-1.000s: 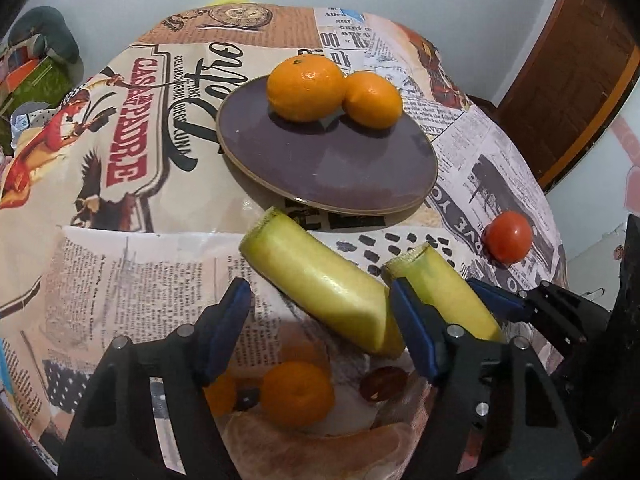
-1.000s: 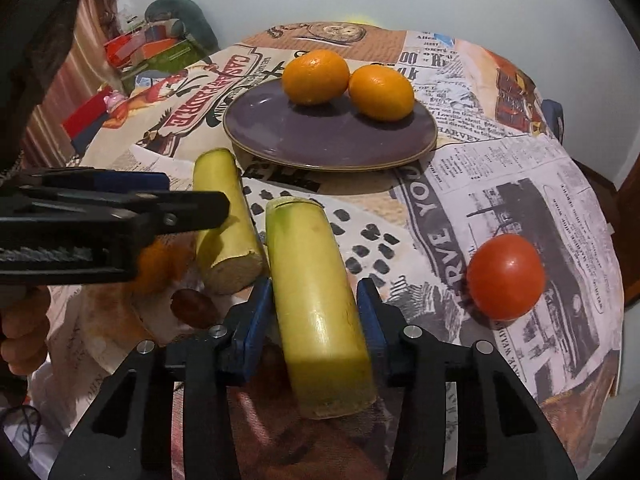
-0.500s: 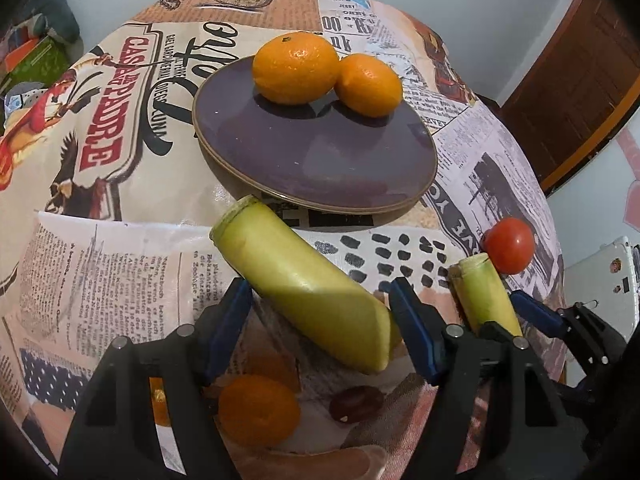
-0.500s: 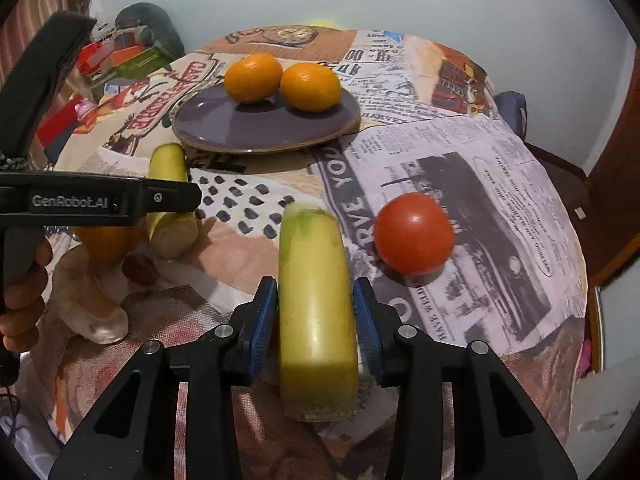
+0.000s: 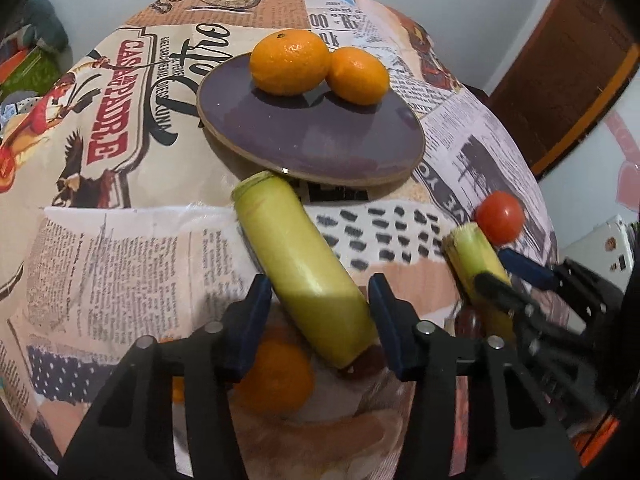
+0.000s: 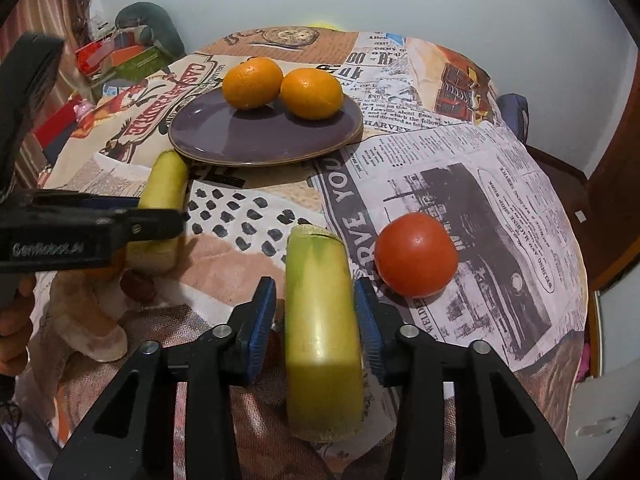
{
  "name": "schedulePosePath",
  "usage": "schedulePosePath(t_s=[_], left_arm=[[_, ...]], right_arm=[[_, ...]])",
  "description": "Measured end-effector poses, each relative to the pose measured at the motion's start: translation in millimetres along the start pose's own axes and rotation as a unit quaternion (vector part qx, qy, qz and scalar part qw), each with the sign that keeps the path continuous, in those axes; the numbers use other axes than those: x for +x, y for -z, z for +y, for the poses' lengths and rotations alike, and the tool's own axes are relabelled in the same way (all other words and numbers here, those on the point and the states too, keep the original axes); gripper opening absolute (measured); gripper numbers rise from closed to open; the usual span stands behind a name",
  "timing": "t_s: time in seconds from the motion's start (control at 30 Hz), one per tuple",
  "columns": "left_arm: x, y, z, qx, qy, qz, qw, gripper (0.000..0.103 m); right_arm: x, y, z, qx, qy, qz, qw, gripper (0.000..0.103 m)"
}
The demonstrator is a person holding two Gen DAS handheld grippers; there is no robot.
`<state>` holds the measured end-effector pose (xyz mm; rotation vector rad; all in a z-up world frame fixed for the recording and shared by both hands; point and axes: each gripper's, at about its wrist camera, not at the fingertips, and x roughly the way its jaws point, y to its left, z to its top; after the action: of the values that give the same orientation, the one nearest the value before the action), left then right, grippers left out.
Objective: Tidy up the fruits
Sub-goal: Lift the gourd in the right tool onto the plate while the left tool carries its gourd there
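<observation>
My left gripper [image 5: 318, 316] is shut on a yellow-green corn piece [image 5: 304, 268] that points at the purple plate [image 5: 328, 148]. The plate holds two oranges [image 5: 290, 62], [image 5: 358, 76]. My right gripper [image 6: 316, 316] is shut on a second corn piece [image 6: 322, 320], just left of a red tomato [image 6: 416, 254] on the cloth. The right gripper and its corn [image 5: 478, 270] also show in the left wrist view, with the tomato [image 5: 500, 217] behind. The left gripper's corn [image 6: 164, 208] shows at left in the right wrist view, below the plate [image 6: 256, 140].
The round table carries a newspaper-print cloth [image 6: 460, 184] that falls away at the right edge. Printed oranges [image 5: 272, 376] lie on the cloth under the left gripper. Clutter [image 6: 120, 52] sits beyond the table at the far left. A wooden door [image 5: 568, 80] stands at the right.
The right gripper carried its corn piece to the right, away from the other, and now holds it beside the tomato. The left gripper closed in around its corn piece.
</observation>
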<state>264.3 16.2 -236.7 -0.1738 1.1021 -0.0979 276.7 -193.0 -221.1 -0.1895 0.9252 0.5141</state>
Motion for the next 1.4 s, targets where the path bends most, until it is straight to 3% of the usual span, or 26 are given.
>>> schedulePosePath(t_s=[0.37, 0.6, 0.77, 0.93, 1.4], left_arm=[[1, -7, 1, 0.001, 0.000, 0.018, 0.9998, 0.045], [20, -29, 20, -0.064, 0.013, 0.032, 0.9974, 0.045], [27, -38, 22, -0.076, -0.001, 0.022, 0.9969, 0.043], [21, -33, 30, -0.093, 0.013, 0.016, 0.9955, 0.041], [-59, -16, -9, 0.004, -0.020, -0.086, 0.9961, 0.036]], right_arm=[[-1, -3, 5, -0.019, 0.001, 0.005, 1.000, 0.031], [11, -12, 6, -0.017, -0.002, 0.010, 1.000, 0.038], [17, -10, 3, -0.015, -0.003, 0.016, 1.000, 0.039], [14, -4, -2, -0.005, -0.011, 0.018, 1.000, 0.035], [-36, -21, 1, 0.006, -0.012, -0.050, 0.999, 0.035]])
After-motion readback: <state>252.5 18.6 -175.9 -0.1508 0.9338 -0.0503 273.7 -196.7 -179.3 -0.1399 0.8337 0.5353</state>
